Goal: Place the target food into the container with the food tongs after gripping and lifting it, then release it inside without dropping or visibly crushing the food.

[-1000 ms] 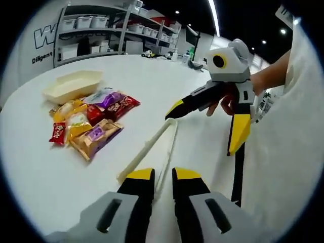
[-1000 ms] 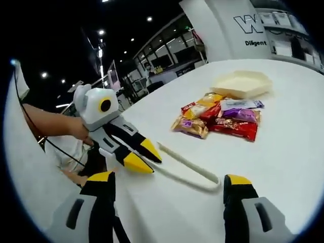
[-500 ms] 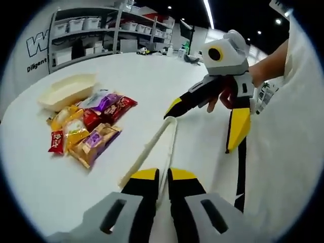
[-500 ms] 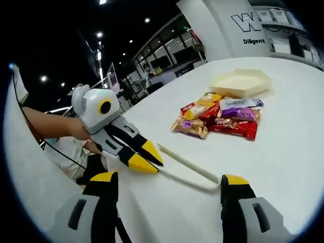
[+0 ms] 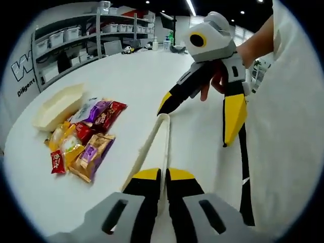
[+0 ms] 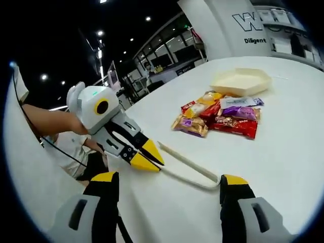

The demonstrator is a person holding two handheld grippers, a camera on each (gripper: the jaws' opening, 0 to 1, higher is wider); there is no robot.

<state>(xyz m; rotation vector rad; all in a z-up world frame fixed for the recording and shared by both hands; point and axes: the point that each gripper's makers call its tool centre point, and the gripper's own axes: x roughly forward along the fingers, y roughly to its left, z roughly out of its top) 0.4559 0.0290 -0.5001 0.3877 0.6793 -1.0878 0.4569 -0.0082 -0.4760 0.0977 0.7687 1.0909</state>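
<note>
Left gripper view: left gripper [image 5: 161, 174] jaws pinch tongs [image 5: 152, 147]; right gripper [image 6: 164, 179] jaws spread over bare table [image 6: 283, 152].

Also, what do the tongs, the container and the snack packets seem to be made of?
Tongs: apparently matte cream plastic, smooth and uniform. Container: likely the same cream plastic, or moulded pulp; matte, thin-walled. Snack packets: glossy printed film, judging by shine and crinkles.

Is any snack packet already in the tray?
No: in the right gripper view the cream hexagonal tray holds nothing, and the snack packets lie piled on the white table beside it.
</note>
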